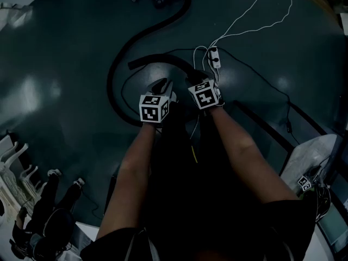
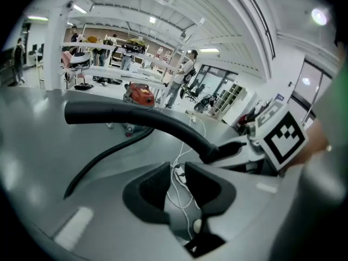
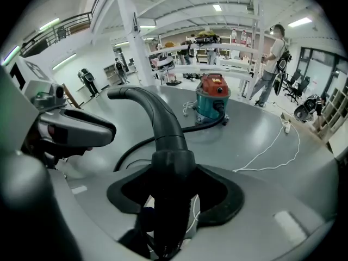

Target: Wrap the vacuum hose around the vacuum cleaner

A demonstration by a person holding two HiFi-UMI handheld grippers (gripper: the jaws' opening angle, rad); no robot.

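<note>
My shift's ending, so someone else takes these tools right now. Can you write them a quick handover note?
Right tool: shut on the curved end tube, held above the floor.
Left tool: jaws slightly apart, holding nothing.
Hose: loops loose across the floor to the vacuum cleaner, standing some way off.
Done: end tube picked up. Left: all the wrapping round the cleaner.

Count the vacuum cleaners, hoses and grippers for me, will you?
vacuum cleaner: 1
vacuum hose: 1
grippers: 2, the left gripper and the right gripper
Total: 4
</note>
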